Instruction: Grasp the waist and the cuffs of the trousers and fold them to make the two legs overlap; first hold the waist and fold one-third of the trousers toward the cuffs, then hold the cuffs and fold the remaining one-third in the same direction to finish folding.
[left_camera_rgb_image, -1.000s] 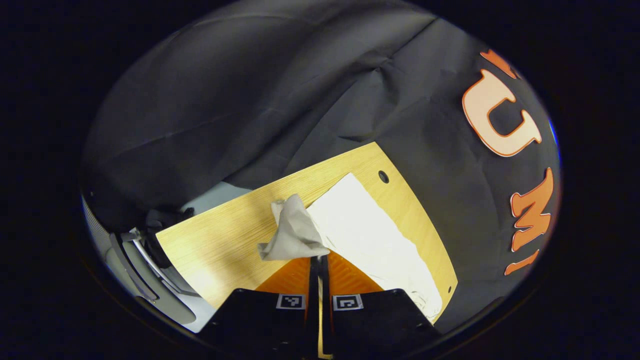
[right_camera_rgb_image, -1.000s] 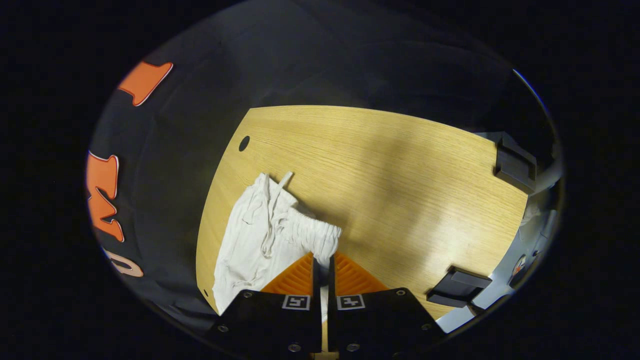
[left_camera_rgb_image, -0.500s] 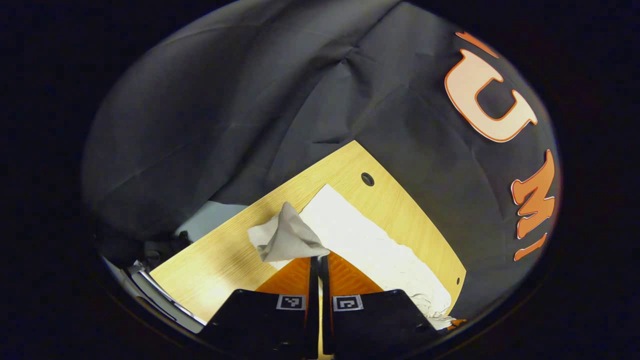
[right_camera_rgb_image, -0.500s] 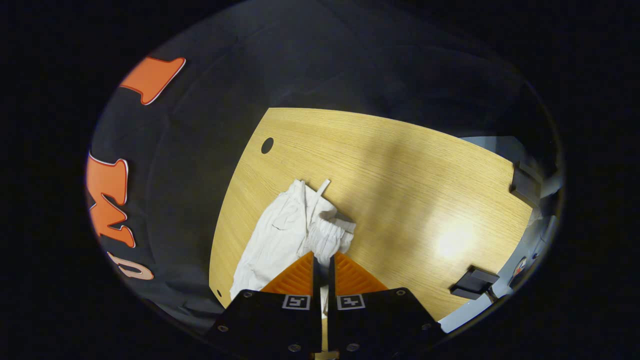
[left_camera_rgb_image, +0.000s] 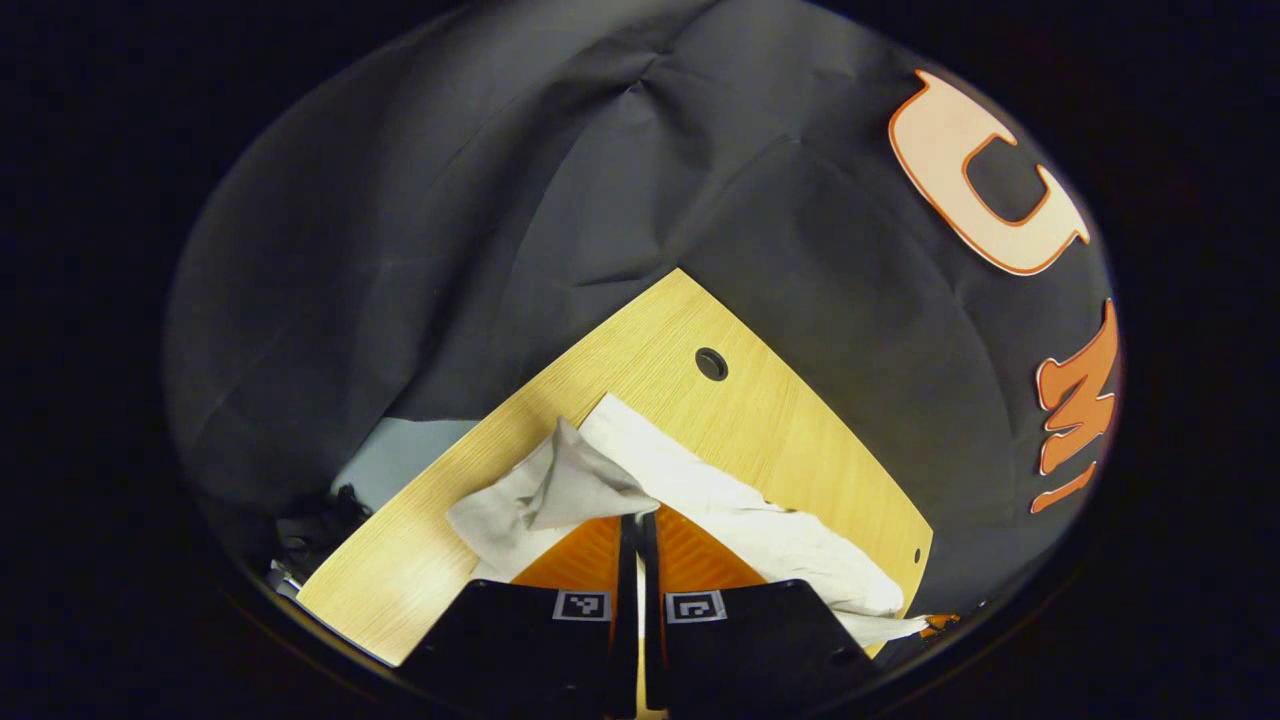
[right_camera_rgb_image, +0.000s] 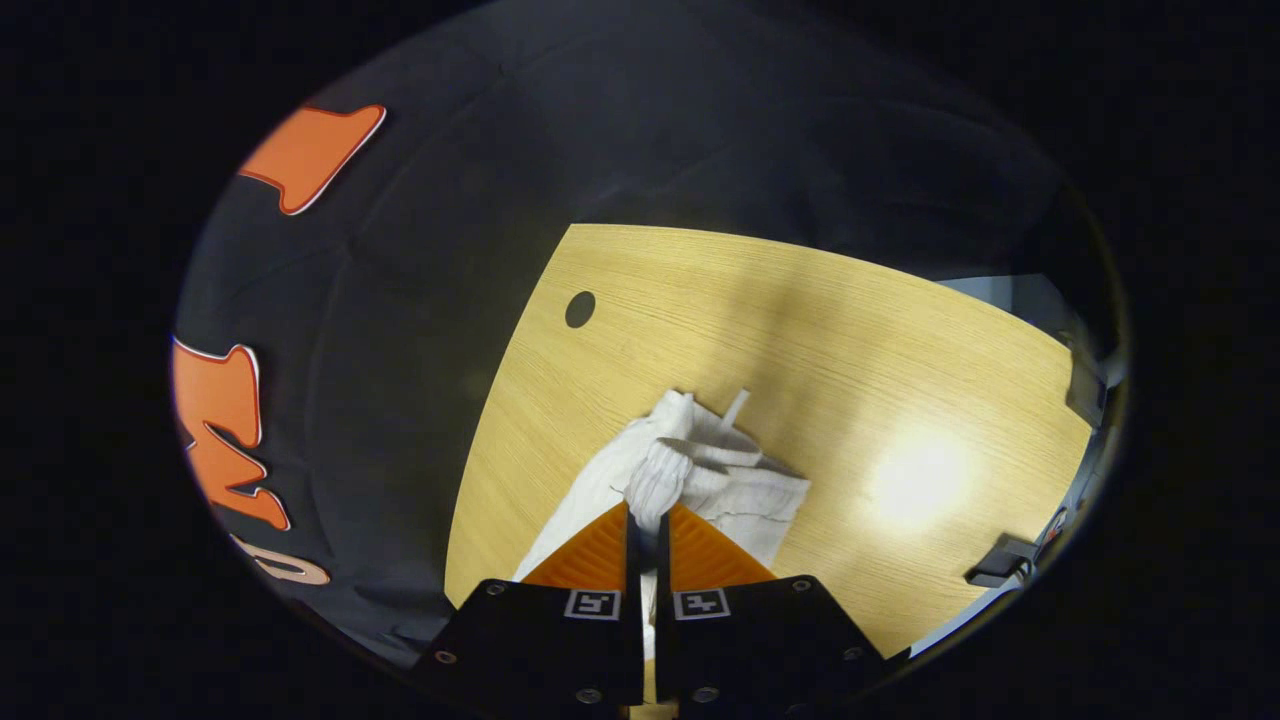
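Carrying both pinched ends toward the round hole (right_camera_rgb_image: 580, 309) in the light wooden table (right_camera_rgb_image: 850, 330), your left gripper (left_camera_rgb_image: 638, 520) and right gripper (right_camera_rgb_image: 648, 520) have bunched the white cotton trousers (left_camera_rgb_image: 760, 520) narrower below it, so the legs are starting to overlap.

- A staged recording booth, not a lived-in room.
- Dark, creased cloth (left_camera_rgb_image: 500, 200) hangs as the wall on every visible side, directly behind the table.
- A pale wood-grain table (right_camera_rgb_image: 800, 330), office-desk style, with a round cable hole (right_camera_rgb_image: 580, 309) near one corner.
- A bright glare spot (right_camera_rgb_image: 915, 480) from overhead lighting on the tabletop.
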